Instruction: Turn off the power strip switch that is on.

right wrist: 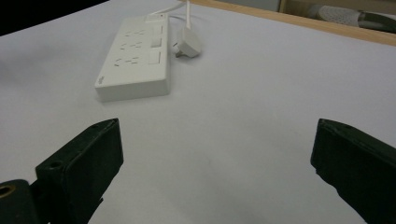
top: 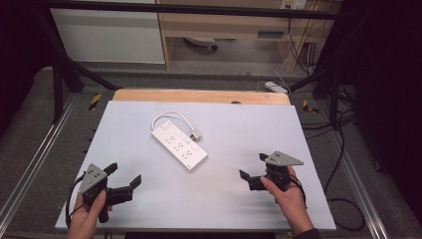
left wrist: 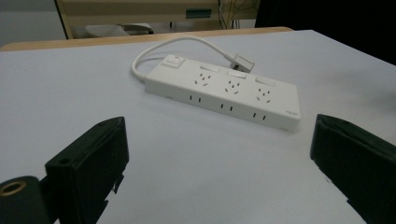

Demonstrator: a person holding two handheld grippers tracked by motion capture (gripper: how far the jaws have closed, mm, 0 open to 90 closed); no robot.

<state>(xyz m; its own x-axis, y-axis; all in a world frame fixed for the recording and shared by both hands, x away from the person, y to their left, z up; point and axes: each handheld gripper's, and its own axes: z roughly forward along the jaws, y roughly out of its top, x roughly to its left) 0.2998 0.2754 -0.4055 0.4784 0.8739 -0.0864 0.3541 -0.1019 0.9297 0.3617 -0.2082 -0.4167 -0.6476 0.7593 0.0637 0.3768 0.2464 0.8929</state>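
Lying between spread tongs (top: 123, 175): power strip (top: 179, 144).

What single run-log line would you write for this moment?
left gripper: open, empty | right gripper: open, empty | power strip: flat mid-table, untouched | plug: loose beside strip

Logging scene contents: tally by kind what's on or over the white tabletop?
Power strip, white, with its cable and plug: 1
Handheld grippers, black, jaws open: 2 (left gripper, right gripper)
Total: 3
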